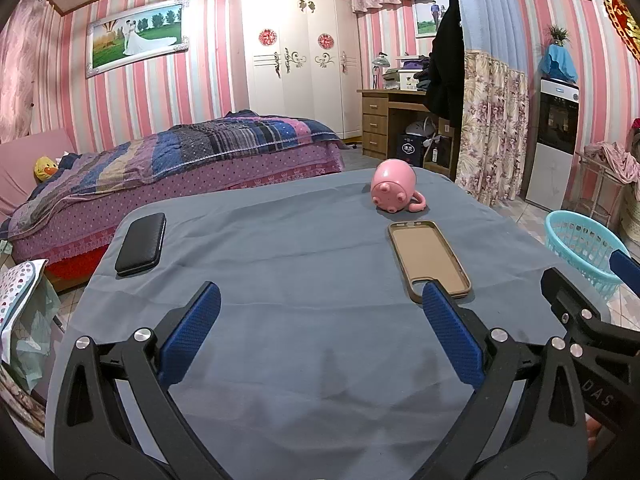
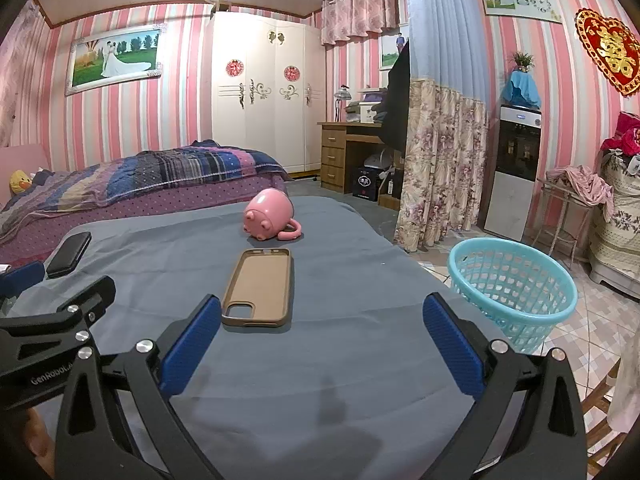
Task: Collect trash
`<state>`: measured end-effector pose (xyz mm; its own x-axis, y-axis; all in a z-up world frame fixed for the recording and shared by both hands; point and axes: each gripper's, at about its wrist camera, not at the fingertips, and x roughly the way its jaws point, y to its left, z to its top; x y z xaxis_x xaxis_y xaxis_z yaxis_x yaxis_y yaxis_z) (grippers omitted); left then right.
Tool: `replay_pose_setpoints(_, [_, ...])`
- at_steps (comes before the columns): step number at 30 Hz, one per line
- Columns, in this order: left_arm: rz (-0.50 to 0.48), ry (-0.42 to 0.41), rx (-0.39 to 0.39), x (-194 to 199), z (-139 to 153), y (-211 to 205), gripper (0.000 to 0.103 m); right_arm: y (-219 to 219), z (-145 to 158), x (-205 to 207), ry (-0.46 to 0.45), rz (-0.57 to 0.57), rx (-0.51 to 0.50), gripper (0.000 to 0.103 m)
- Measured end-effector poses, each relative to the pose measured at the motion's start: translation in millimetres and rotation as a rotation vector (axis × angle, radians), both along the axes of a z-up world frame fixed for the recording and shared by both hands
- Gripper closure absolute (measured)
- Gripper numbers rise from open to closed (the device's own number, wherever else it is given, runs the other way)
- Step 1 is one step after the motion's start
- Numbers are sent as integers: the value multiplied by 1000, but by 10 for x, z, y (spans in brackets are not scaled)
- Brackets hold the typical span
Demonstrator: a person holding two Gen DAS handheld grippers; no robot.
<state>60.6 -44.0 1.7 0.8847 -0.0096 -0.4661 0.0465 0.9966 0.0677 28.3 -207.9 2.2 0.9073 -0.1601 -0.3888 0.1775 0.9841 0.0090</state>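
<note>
Low in each wrist view, the left gripper [image 1: 321, 300] and right gripper [image 2: 322, 312] hold their textured blue-padded fingers [image 1: 192, 332] spread wide and empty over the worktop [image 1: 304, 360] draped in wrinkled grey-blue cloth. Beyond them, mid-frame, lie a flat tan rounded-rectangle phone case [image 2: 259, 286] and, left, a black pebbled case [image 1: 141, 243]. Farthest, a glossy pink mug [image 2: 269, 213] rests tipped over, while the perforated turquoise plastic basket [image 2: 514, 284] stands on the tiled floor at right.

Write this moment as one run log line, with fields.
left gripper: open, empty | right gripper: open, empty | phone case, pink mug: on table | basket: floor
</note>
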Motion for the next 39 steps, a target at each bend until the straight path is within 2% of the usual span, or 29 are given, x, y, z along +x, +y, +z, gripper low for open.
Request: replay_pose_setpoints(39, [7, -4, -6, 1, 19, 33, 5, 49, 0, 12, 1, 5, 3, 5])
